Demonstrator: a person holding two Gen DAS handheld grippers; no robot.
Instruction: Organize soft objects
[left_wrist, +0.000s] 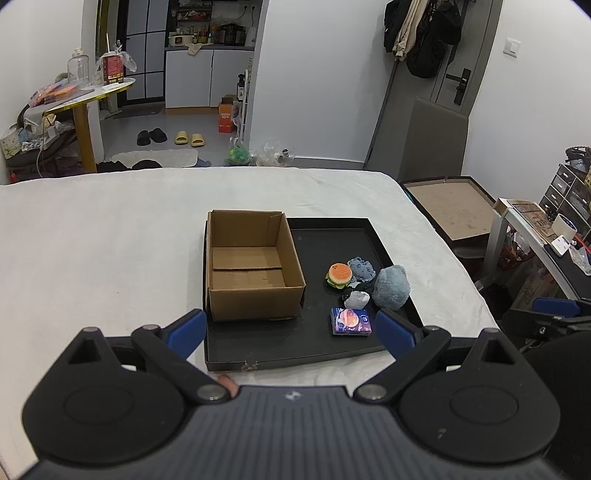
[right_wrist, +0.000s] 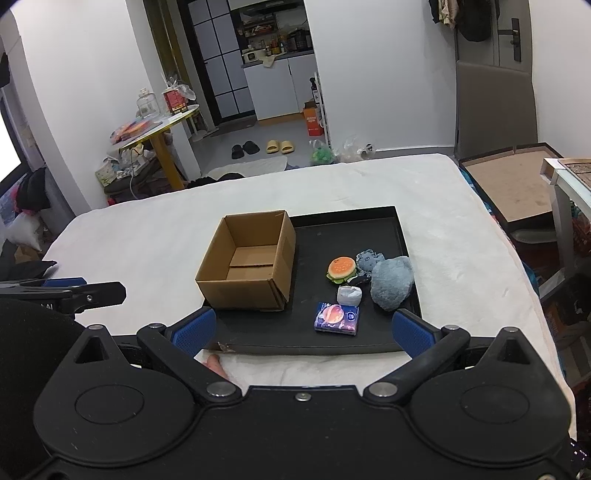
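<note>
A black tray (left_wrist: 321, 236) (right_wrist: 343, 221) lies on a white-covered bed. On its left half stands an open, empty cardboard box (left_wrist: 255, 291) (right_wrist: 240, 291). On its right half lie a burger toy (left_wrist: 339, 275) (right_wrist: 341, 269), a small blue-grey plush (left_wrist: 362, 267) (right_wrist: 369, 258), a larger blue-grey plush (left_wrist: 391, 286) (right_wrist: 389, 282), a white wad (left_wrist: 356, 299) (right_wrist: 348, 294) and a purple tissue pack (left_wrist: 351, 321) (right_wrist: 337, 317). My left gripper (left_wrist: 291, 328) is open at the tray's near edge, holding nothing. My right gripper (right_wrist: 301, 328) is open there too, empty.
The white bed (left_wrist: 110, 240) (right_wrist: 147, 229) spreads wide to the left of the tray. A framed board (left_wrist: 450, 210) and a desk with drawers (left_wrist: 554, 229) stand at the right. A yellow-legged round table (left_wrist: 85, 96) stands at the back left. The other gripper (left_wrist: 554, 314) (right_wrist: 74, 291) shows at each view's edge.
</note>
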